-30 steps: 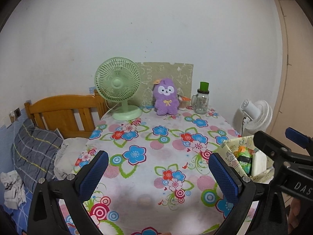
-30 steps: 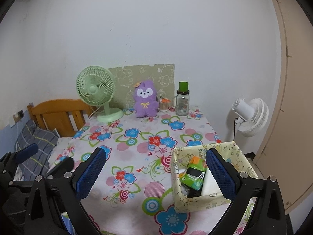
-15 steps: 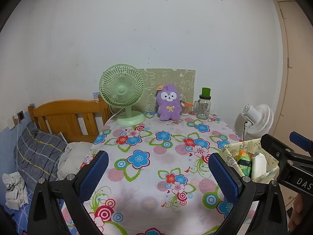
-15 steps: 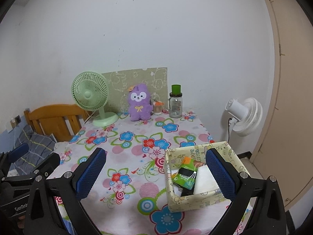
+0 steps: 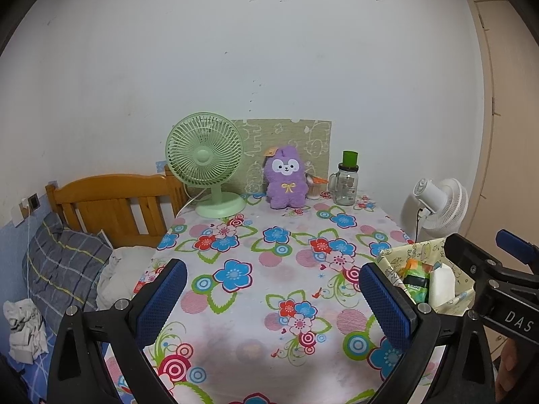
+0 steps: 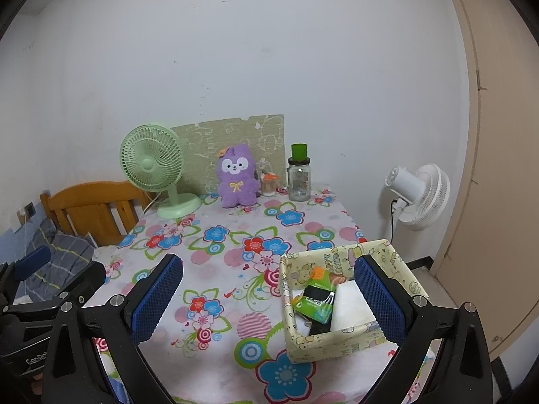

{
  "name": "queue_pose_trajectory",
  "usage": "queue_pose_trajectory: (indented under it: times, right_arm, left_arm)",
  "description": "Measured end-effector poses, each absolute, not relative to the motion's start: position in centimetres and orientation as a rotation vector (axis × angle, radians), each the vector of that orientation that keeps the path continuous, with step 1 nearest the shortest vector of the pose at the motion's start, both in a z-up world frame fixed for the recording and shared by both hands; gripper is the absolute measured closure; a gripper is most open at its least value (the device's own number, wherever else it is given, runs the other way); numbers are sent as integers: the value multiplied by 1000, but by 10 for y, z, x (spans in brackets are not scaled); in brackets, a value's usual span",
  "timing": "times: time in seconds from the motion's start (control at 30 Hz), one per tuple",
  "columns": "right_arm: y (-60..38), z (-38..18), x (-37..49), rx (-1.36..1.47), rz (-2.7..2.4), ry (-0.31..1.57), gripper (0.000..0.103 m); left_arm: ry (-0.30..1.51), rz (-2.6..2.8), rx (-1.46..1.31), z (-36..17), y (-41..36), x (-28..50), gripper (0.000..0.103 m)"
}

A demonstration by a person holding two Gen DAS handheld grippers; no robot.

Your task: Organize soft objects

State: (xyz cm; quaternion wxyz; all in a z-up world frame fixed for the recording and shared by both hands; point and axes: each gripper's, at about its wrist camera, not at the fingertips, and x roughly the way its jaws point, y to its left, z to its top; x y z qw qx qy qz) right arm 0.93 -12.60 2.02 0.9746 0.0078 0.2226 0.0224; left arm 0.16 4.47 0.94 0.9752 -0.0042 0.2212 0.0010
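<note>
Floral tablecloth point(image 5: 269, 269) is receding: you are backing both wide-open, empty grippers, left point(image 5: 269, 299) and right point(image 6: 269, 296), away, leaving the plush point(image 5: 285, 182) upright.

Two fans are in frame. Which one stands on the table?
The green fan, on the floral table at its far left beside the purple plush. The white fan stands off the table's right edge, by the wall.
</note>
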Motion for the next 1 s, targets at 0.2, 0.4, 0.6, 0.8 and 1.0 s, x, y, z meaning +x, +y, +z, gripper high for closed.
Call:
queue_pose_trajectory:
  times: [0.2,0.4,0.6,0.8,1.0]
  right_arm:
    - [-126,20,8,15,44,451,0]
    - [-127,20,11,13,42,458,0]
    - [-126,20,11,12,38,456,0]
    - [-126,19,10,15,37,455,0]
    - [-126,19,11,17,36,456,0]
  left_arm:
    - [446,3,-9,10,44,2,0]
    - [452,7,-7,9,42,3,0]
    - [451,8,-5,9,42,3,0]
    - [451,9,-6,9,42,3,0]
    - [451,9,-6,9,41,3,0]
